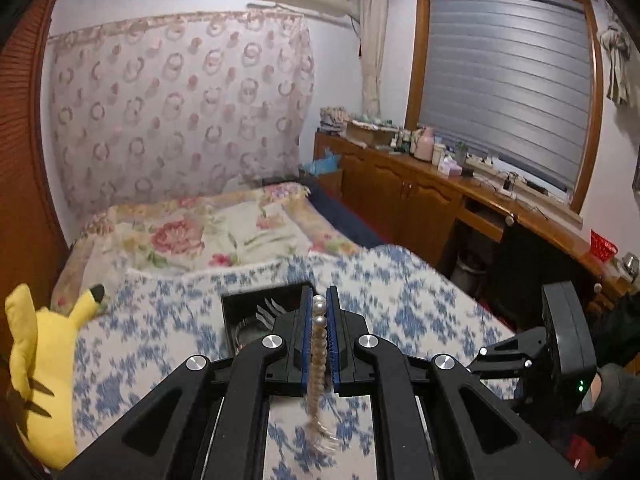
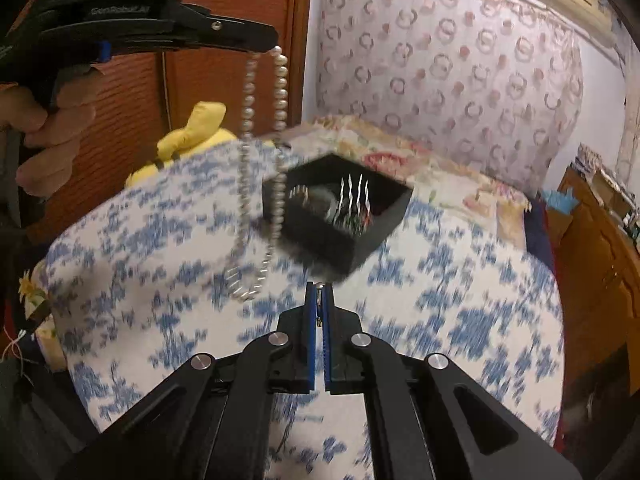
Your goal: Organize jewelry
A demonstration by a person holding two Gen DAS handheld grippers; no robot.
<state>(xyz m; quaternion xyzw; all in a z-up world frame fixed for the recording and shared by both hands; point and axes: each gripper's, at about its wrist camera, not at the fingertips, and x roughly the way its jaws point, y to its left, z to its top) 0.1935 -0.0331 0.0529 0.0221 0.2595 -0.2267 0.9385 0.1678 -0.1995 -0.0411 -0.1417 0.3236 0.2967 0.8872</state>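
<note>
My left gripper (image 1: 319,298) is shut on a white pearl necklace (image 1: 319,344). The strand runs between its blue pads and hangs below them, blurred. In the right wrist view that left gripper (image 2: 272,42) is at the upper left, and the pearl necklace (image 2: 280,80) dangles from it as a long loop in front of an open black jewelry box (image 2: 340,236). The box stands on the bed and holds silver combs and other small pieces. Nearer the camera, my right gripper (image 2: 320,292) is shut on a small silver piece of jewelry (image 2: 319,287), too small to identify.
A blue-flowered quilt (image 2: 460,300) covers the bed. A yellow plush toy (image 1: 40,360) lies at its left edge against a wooden wardrobe (image 2: 224,0). Wooden cabinets (image 1: 400,192) with clutter on top run along the right under a window. A hand (image 2: 52,120) holds the left tool.
</note>
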